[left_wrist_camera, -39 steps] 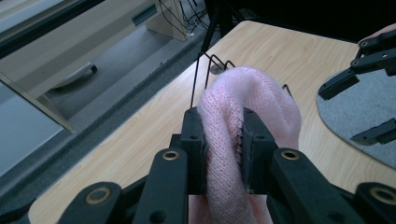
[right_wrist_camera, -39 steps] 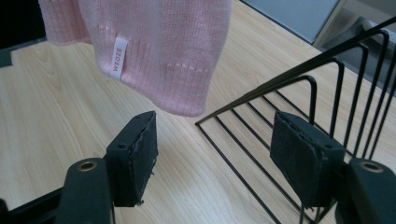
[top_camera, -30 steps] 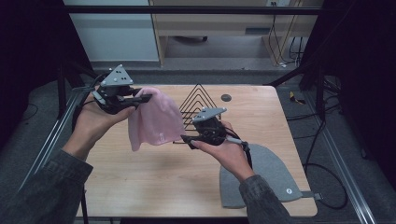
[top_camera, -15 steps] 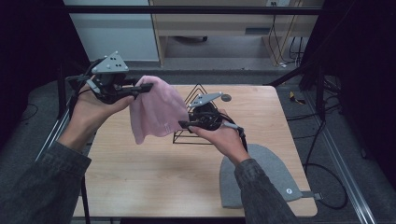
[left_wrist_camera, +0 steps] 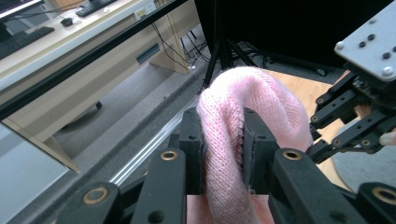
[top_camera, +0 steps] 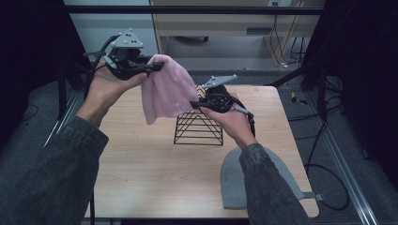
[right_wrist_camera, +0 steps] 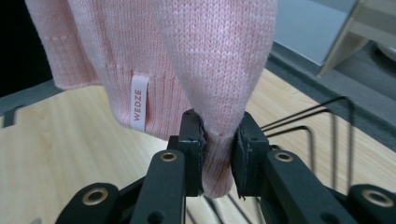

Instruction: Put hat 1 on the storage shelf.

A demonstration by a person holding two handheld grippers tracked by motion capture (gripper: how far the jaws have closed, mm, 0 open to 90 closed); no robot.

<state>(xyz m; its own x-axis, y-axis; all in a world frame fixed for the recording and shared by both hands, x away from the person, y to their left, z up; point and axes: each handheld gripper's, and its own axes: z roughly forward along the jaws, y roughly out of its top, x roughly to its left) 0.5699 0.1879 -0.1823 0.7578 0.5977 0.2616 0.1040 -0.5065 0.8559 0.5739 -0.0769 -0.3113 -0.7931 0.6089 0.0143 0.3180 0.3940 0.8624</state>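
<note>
The pink knit hat [top_camera: 166,91] hangs in the air above the far half of the wooden table [top_camera: 141,159], held between both grippers.

The left gripper [top_camera: 157,68] is at the 10 o'clock area of the high view, raised above the table's far-left corner. Its jaws point toward 3 o'clock and pinch the top edge of the hat. In the left gripper view, a thick fold of pink knit [left_wrist_camera: 224,135] fills the narrow gap between the two black jaws, and both pads press on it.

The right gripper [top_camera: 195,105] is near the centre of the high view, jaws pointing toward 9 o'clock. Its jaws have just been closing and now clamp a lower fold of the hat. In the right gripper view, the knit [right_wrist_camera: 217,154] bunches between the pads, and a white label [right_wrist_camera: 139,102] hangs at 10 o'clock from the jaws.

A black wire rack [top_camera: 198,129] stands on the table directly below the right gripper and the hat's lower edge; whether the hat touches it cannot be told.

A grey hat [top_camera: 232,180] lies flat on the table at 5 o'clock, near the table's front-right corner, well apart from the pink hat.
</note>
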